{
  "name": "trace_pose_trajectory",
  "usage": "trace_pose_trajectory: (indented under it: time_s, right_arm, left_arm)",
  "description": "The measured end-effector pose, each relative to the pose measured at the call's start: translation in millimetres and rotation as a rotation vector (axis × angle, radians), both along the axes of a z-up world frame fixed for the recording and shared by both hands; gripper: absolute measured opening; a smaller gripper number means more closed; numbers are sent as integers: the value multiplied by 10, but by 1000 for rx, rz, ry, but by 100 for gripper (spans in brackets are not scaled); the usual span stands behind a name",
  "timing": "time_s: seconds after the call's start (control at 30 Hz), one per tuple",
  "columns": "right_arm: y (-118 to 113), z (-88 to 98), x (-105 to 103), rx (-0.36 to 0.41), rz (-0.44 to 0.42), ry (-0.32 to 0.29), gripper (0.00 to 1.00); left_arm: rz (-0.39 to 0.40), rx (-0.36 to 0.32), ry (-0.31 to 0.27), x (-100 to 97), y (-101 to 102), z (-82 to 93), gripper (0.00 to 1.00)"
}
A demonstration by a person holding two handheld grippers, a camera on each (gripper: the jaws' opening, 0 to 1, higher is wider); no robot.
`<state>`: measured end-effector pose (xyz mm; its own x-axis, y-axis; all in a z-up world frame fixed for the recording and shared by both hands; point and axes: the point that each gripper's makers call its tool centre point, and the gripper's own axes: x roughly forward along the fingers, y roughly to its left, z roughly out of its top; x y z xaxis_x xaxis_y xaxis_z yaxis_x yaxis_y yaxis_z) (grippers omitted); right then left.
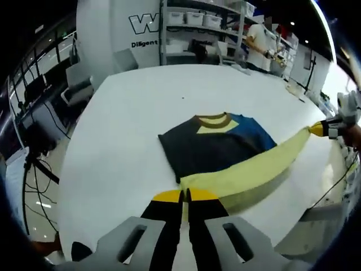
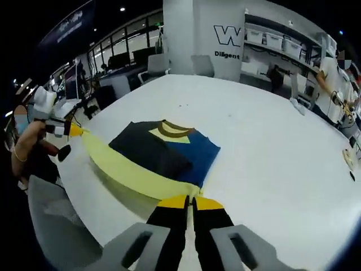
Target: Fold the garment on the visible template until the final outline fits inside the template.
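- Left hand-held gripper (image 1: pixel 185 195) has its yellow-tipped jaws pressed together on one end of the pale yellow band of the garment (image 1: pixel 217 144); right hand-held gripper (image 2: pixel 191 201) is likewise pinched closed on the band's other end, so the strip runs taut between the two.
- Garment lies partly folded on the white surface (image 1: pixel 124 118) — dark body, blue panel at one side, brown-and-yellow collar facing away from both cameras; the yellow band crosses its near edge, lifted slightly. No template outline can be made out under it.
- Judged from its drape, the cloth is light, soft and limp — it will sag and crease wherever unsupported, and may slide on the smooth surface.
- Best holds look like corners or band ends, both pinched at once and kept level, so the fold lands flat.
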<state>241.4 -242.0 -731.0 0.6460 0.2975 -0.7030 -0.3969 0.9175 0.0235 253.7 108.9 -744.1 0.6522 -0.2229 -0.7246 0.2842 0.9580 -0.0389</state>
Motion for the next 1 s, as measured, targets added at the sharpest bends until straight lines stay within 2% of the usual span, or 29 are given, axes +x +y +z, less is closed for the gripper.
trace_pose_trajectory:
  time_s: [0.27, 0.57, 0.7, 1.0]
  right_arm:
    - [-39, 59, 245, 2, 2, -27, 0]
    - [-66, 96, 623, -22, 3, -64, 0]
    - [1, 111, 690, -22, -4, -77, 0]
    - [0, 116, 996, -23, -14, -90, 0]
  left_arm:
    - [18, -2, -32, 309, 33, 92, 3]
    - [35, -10, -52, 679, 53, 127, 3]
    - [46, -16, -59, 848, 74, 127, 3]
    - [62, -18, -71, 1049, 28, 62, 3]
